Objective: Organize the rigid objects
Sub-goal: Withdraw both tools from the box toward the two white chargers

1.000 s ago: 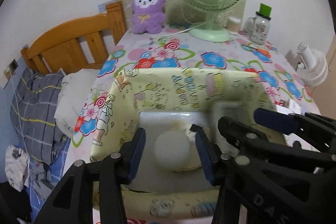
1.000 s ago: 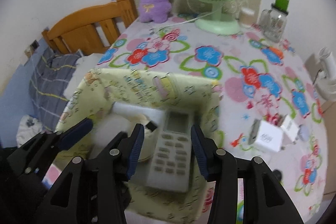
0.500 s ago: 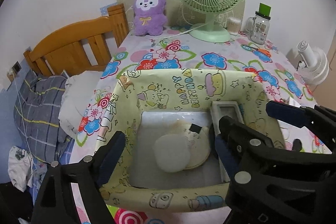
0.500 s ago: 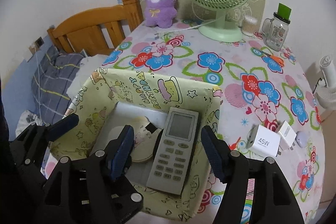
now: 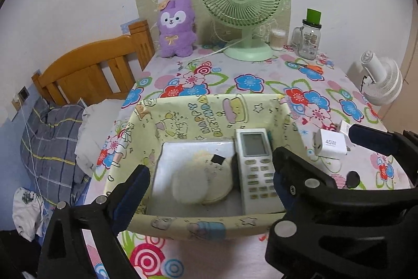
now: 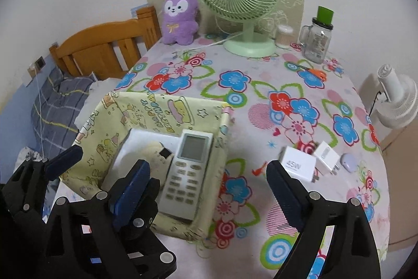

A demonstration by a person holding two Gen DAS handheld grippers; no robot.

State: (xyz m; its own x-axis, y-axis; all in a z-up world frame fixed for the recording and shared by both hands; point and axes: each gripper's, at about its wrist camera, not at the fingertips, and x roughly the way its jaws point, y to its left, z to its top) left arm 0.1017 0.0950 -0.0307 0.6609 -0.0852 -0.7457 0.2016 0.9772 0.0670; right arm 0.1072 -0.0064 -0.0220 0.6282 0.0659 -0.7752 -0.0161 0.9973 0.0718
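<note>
**Charger Lies Right of the Box**

Over the yellow box (image 5: 209,119), through the left wrist camera, I had my left gripper (image 5: 209,182) with jaws spread and empty; the remote (image 5: 257,164) lay inside, long axis pointing away.

Through the right wrist camera, my right gripper (image 6: 209,182) was also spread wide, holding nothing. The white charger (image 6: 297,164), a blocky cube marked 45W, sat on the worktop (image 6: 261,64) just right of those jaws, nearer this hand.
</note>
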